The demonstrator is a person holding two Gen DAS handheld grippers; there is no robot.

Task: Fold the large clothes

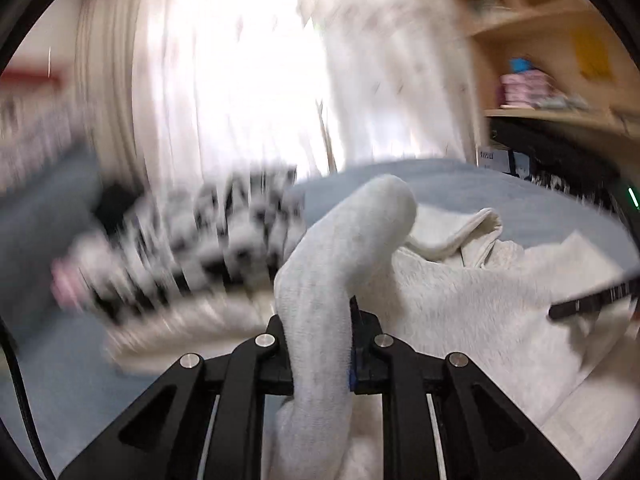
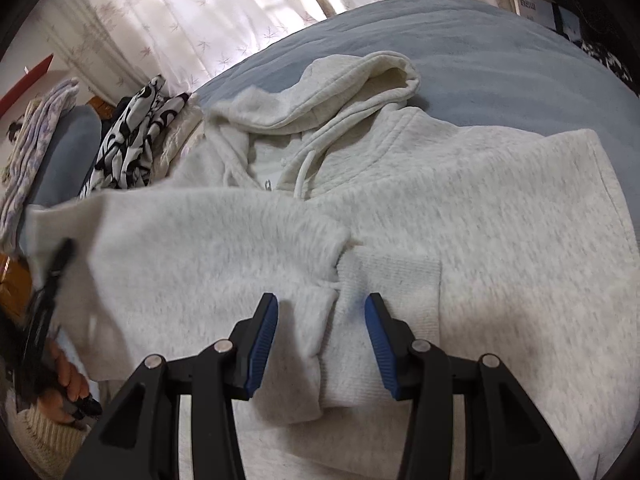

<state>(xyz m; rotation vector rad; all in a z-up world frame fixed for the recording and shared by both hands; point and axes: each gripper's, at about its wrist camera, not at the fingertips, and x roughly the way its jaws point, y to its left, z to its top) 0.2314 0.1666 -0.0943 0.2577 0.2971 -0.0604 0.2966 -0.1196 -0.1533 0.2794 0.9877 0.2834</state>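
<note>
Bed [image 2: 500,40], blue cover: grey hoodie [image 2: 460,200], soft, bulky, limp; left tool [image 1: 320,344] clamped on sleeve [image 1: 340,248], right tool [image 2: 320,336] half-open, empty, over cuff [image 2: 384,280]; grip hems.

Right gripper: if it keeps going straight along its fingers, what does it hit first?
Probably the ribbed sleeve cuff of the light grey hoodie, which lies on the hoodie's body just ahead of the right gripper. The blue pads stand apart with nothing clamped. How far off the fabric is, the fisheye view doesn't show.
</note>
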